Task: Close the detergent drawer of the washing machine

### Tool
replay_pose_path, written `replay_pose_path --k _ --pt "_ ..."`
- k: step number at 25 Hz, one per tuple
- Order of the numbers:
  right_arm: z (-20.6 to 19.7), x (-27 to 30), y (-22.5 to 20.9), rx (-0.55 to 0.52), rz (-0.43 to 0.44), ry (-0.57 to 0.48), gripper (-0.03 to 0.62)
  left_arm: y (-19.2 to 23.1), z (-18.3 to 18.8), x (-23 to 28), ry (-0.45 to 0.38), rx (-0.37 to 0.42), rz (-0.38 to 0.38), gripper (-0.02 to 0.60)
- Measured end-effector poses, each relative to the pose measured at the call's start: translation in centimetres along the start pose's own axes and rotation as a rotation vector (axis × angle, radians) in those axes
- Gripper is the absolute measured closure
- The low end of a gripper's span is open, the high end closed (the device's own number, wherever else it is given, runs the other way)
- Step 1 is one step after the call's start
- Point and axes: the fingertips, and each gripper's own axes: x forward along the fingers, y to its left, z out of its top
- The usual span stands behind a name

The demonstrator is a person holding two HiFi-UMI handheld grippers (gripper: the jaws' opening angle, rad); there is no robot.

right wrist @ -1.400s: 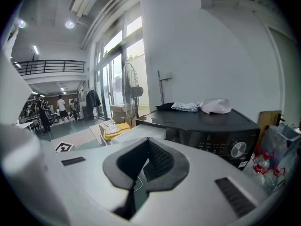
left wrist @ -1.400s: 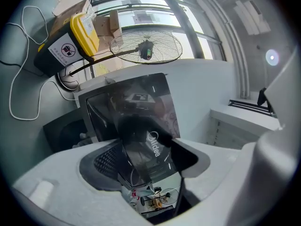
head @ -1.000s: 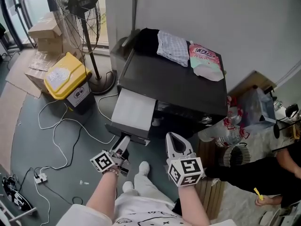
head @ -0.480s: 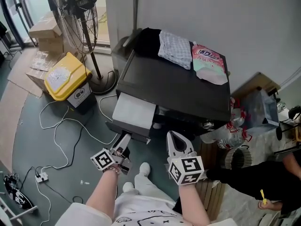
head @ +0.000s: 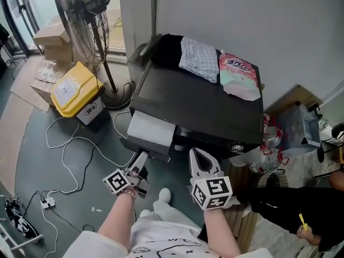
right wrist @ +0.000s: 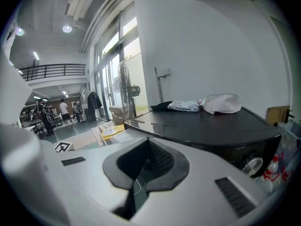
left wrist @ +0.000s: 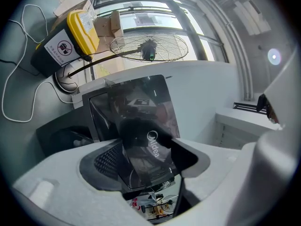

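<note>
Black-fronted, the detergent drawer [head: 153, 129] juts open from the washing machine's [head: 199, 100] front-left corner. Your left gripper [head: 140, 162] pinches its glossy front panel, a hold fit for pushing it home. Your right gripper [head: 196, 156] hangs clenched on nothing, just beside the drawer and clear of its path.

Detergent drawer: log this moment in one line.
detergent drawer: pulled out | left gripper: jaws on its front panel | right gripper: shut, empty

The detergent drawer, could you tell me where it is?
In the head view the detergent drawer juts open at the washing machine's front left, its panel between the left gripper's tongs.
</note>
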Motion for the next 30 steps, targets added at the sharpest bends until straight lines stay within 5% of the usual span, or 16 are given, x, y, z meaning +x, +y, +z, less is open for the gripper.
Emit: replay_pose_path --k 30 --pt "2.0 3.9 -4.8 -0.018 0.048 -0.018 0.594 0.2 2.8 8.3 -0.078 -0.021 -0.006 0.264"
